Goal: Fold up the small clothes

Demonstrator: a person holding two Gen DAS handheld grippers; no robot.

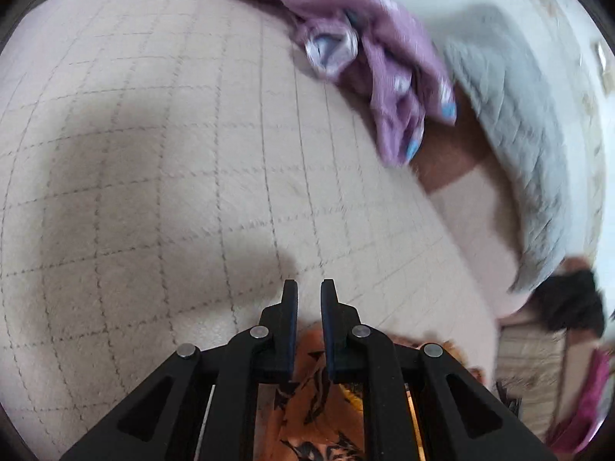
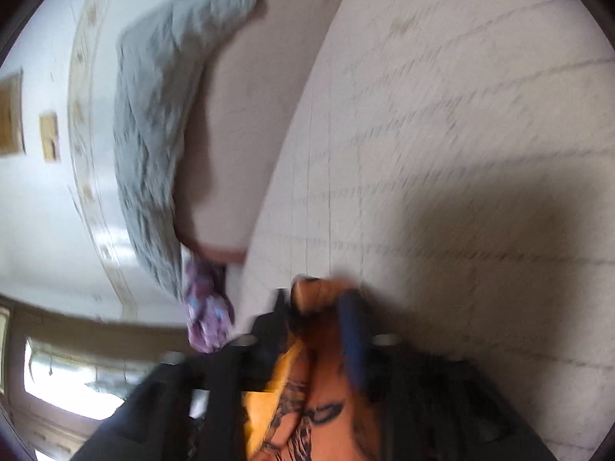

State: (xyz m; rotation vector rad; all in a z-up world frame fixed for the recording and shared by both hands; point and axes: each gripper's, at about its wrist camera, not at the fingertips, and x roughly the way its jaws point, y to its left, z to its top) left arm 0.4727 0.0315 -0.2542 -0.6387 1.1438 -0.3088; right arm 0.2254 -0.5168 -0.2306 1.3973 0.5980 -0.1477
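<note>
An orange garment with black print (image 1: 315, 395) lies under my left gripper (image 1: 309, 288), whose fingers stand a small gap apart with nothing between them, above the beige checked bed cover (image 1: 153, 153). In the blurred right wrist view, my right gripper (image 2: 317, 299) is shut on the same orange garment (image 2: 307, 403), which bunches between the fingers and hangs toward the camera. A crumpled purple garment with blue and white print (image 1: 365, 50) lies at the far edge of the bed; it also shows in the right wrist view (image 2: 207, 315).
A grey quilted blanket (image 1: 519, 146) hangs beside the bed, also in the right wrist view (image 2: 153, 134). A white wall (image 2: 38, 211) and a window (image 2: 69, 384) lie beyond. Dark and pink items (image 1: 569, 307) sit at the right edge.
</note>
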